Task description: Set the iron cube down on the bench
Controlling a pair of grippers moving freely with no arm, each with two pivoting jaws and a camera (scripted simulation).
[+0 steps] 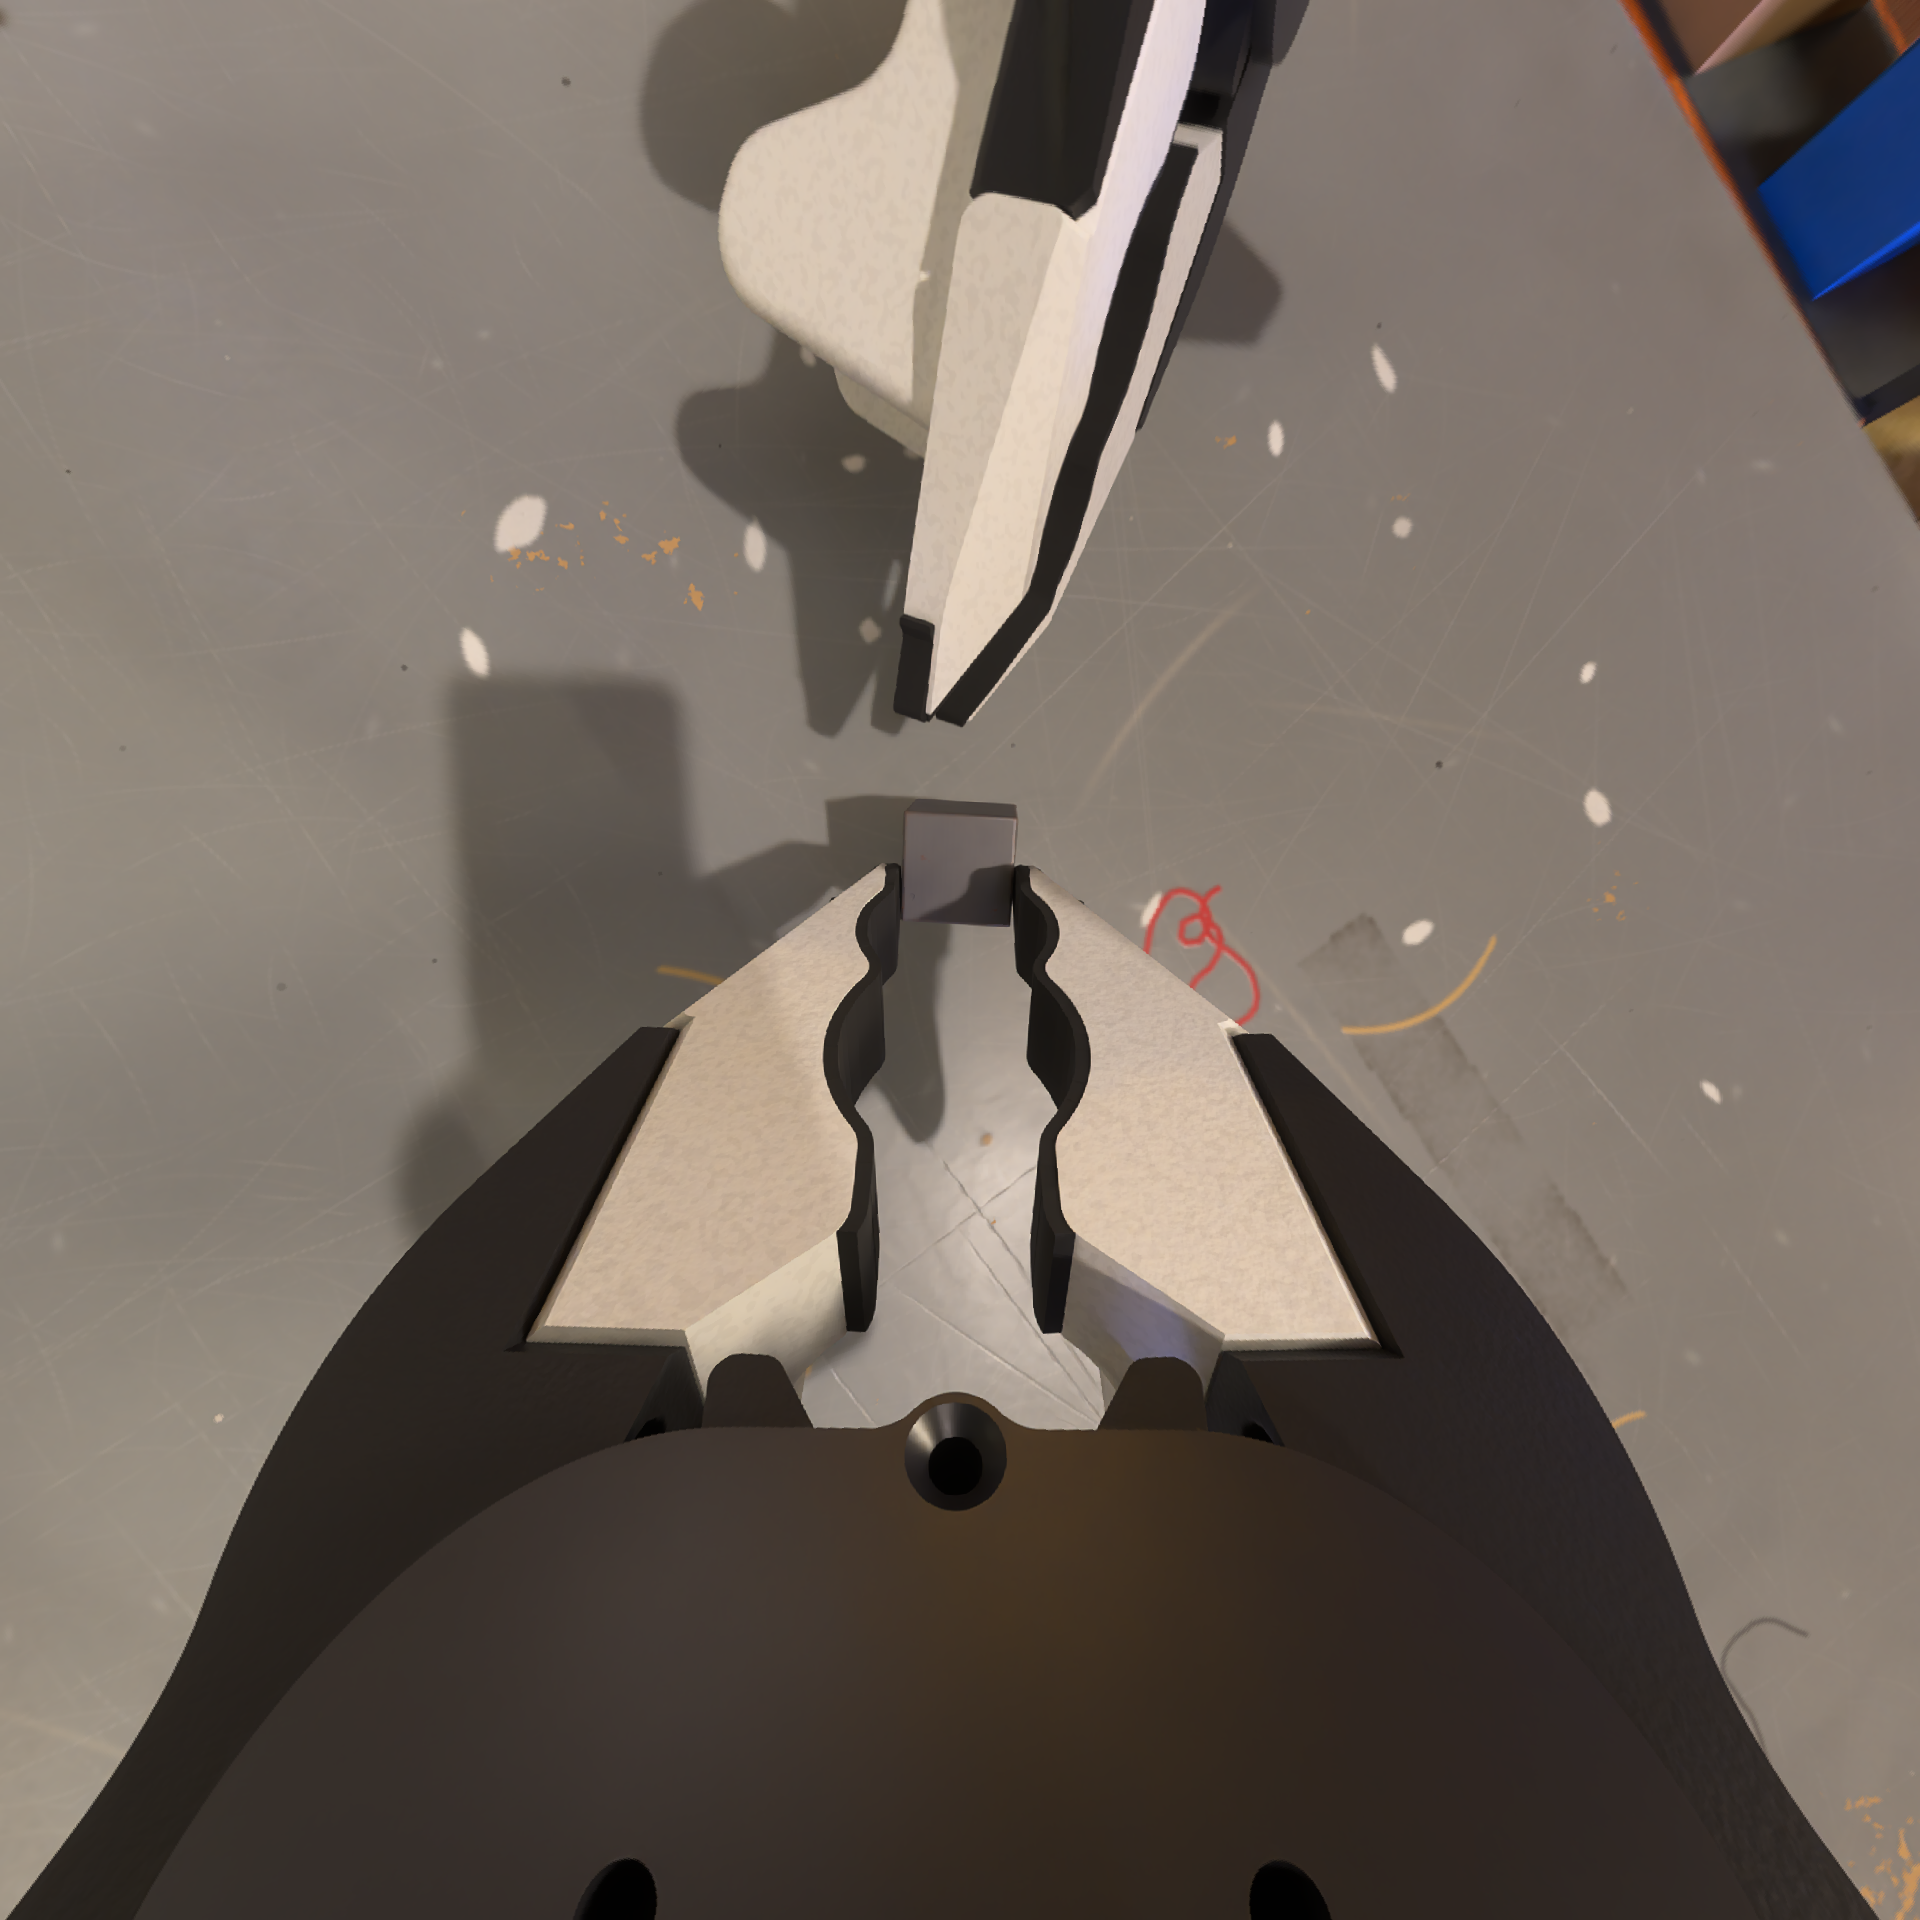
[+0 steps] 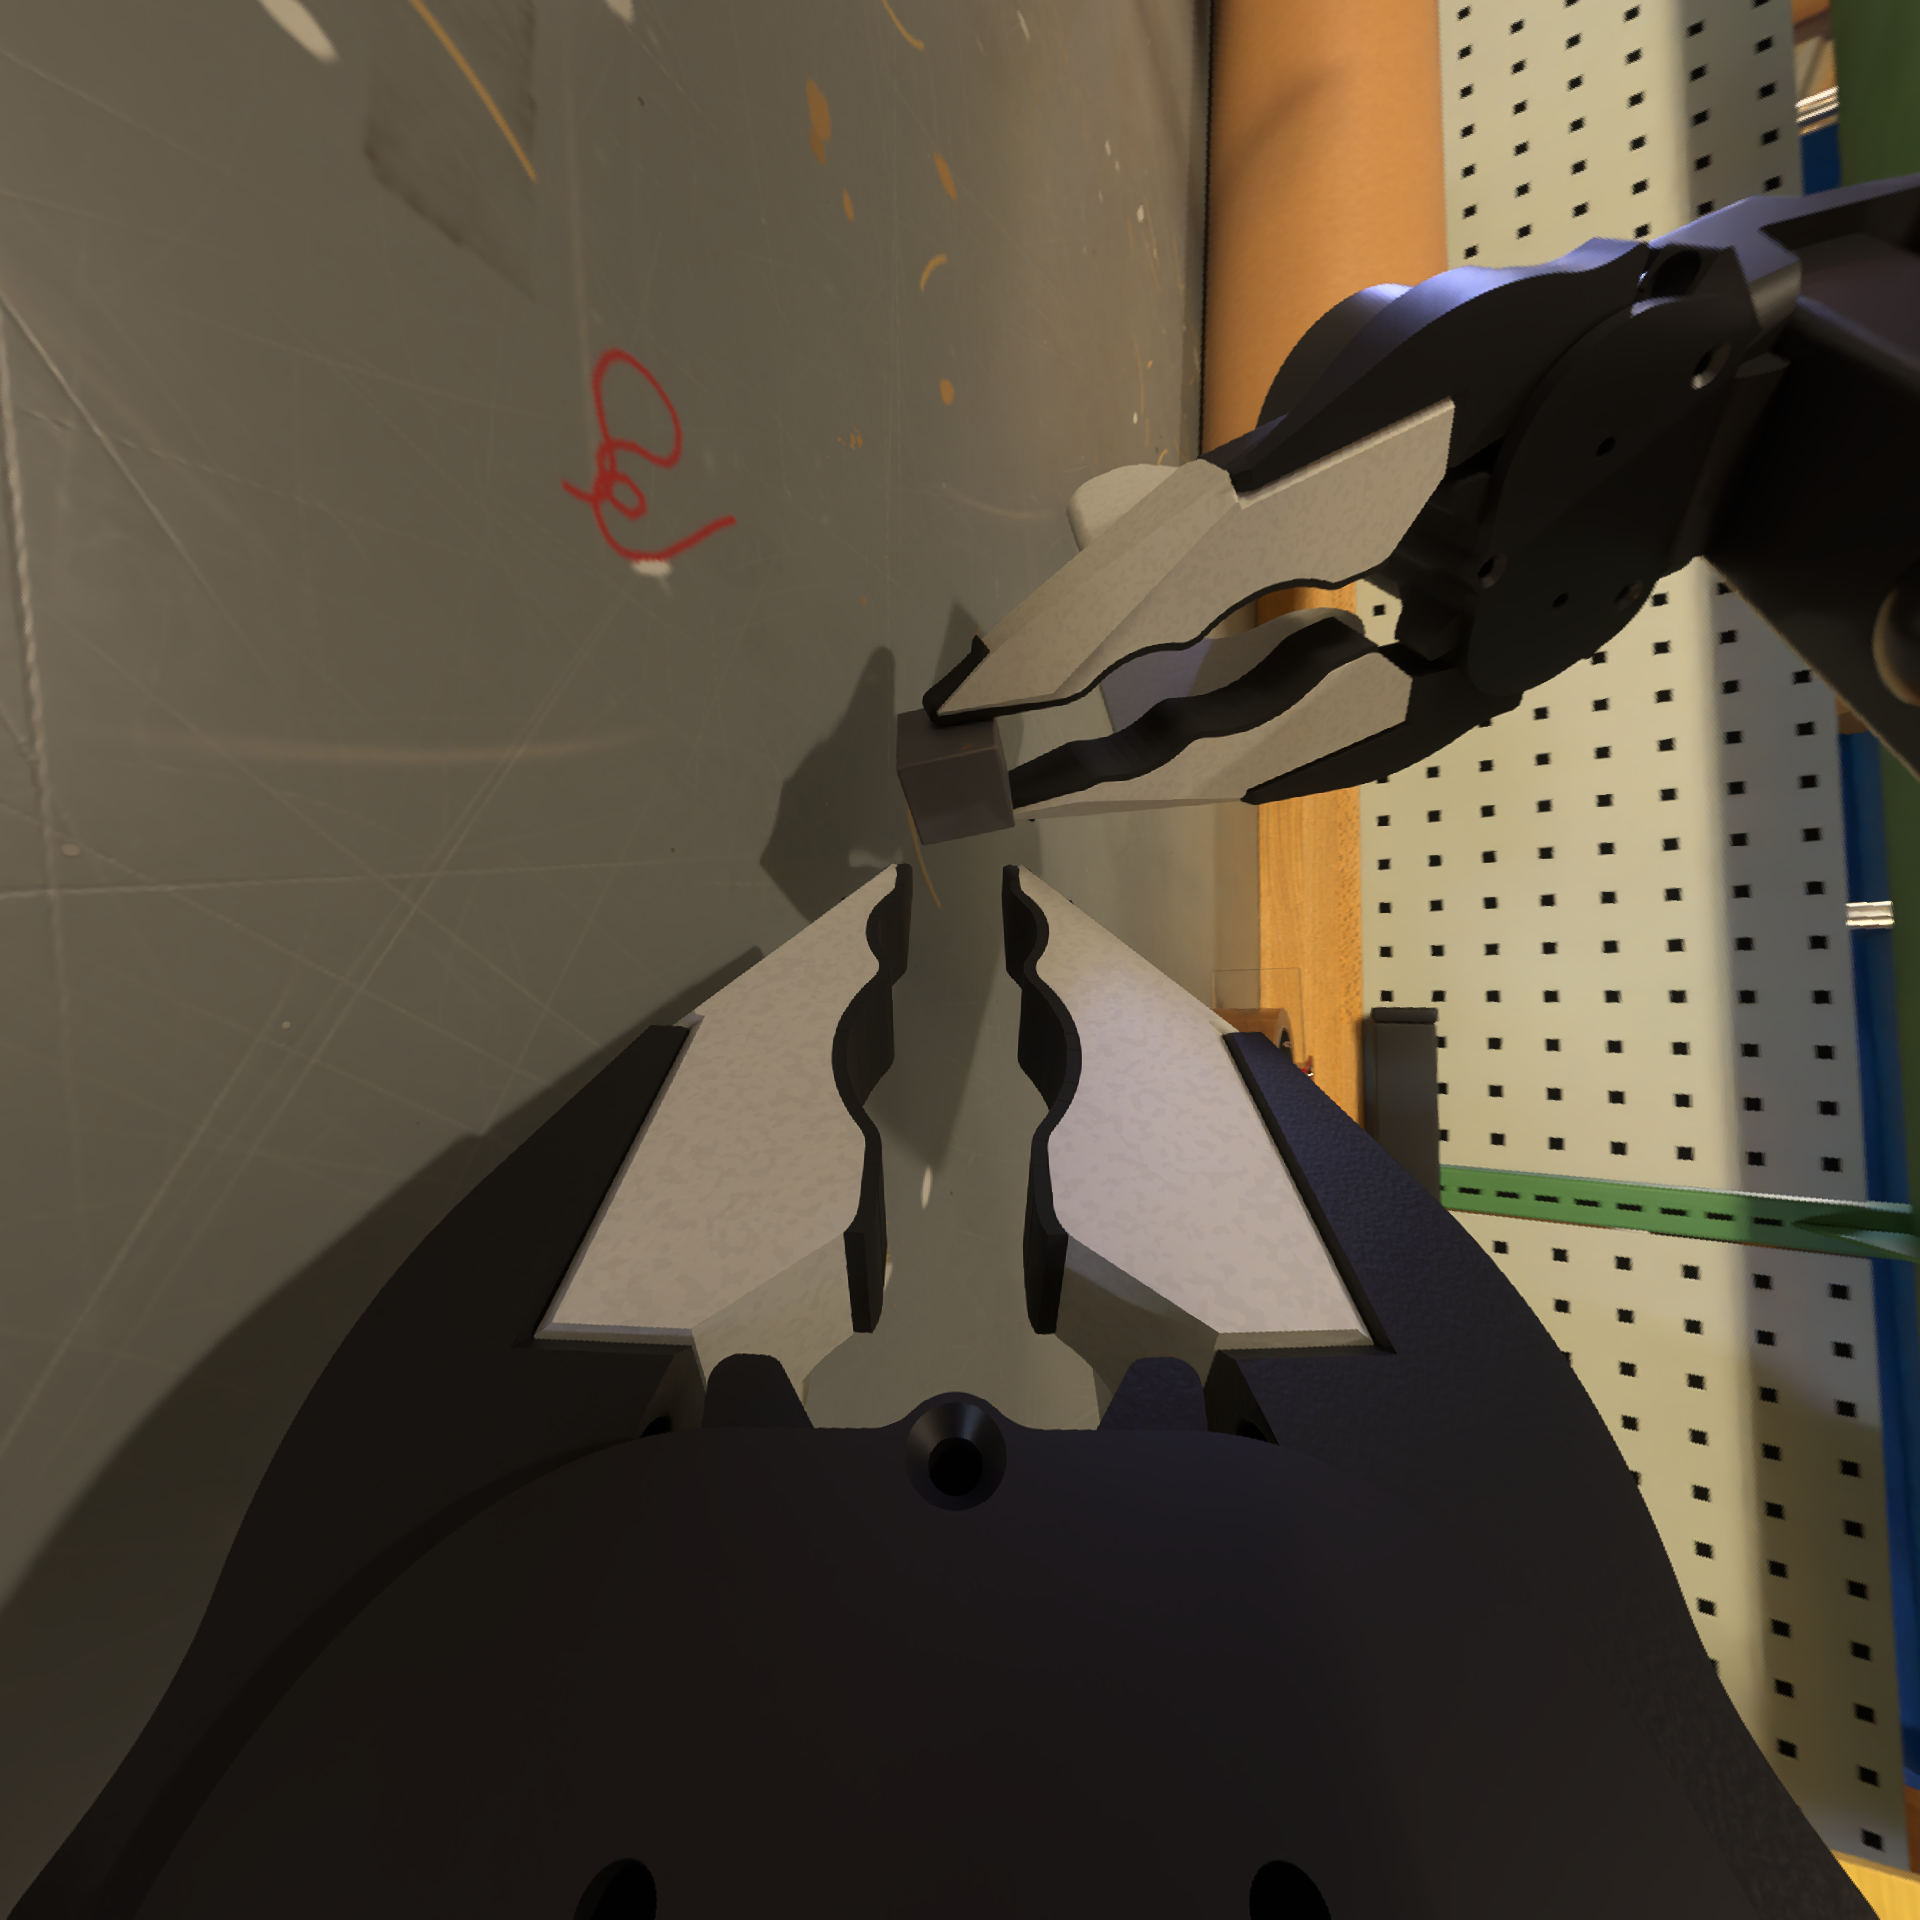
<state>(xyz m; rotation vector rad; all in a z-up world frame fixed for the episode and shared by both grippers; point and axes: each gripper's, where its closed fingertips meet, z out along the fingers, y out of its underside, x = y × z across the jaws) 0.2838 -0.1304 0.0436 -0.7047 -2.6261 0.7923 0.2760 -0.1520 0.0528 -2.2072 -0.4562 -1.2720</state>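
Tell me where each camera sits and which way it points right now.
Left wrist view: on the left gripper, looking down along its fingers at the bench; they clamp the iron cube; the right gripper hangs beyond.
Right wrist view: on the right gripper, fingers apart and empty, facing the bench and pegboard.
Shared: cube, bench, red scribble, each other's gripper.

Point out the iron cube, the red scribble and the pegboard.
iron cube [image 1: 958,868]: left wrist view, its facing side between the jaws.
red scribble [image 2: 631,457]: right wrist view, loop of the mark on the bench.
pegboard [image 2: 1621,935]: right wrist view, bare panel between holes.
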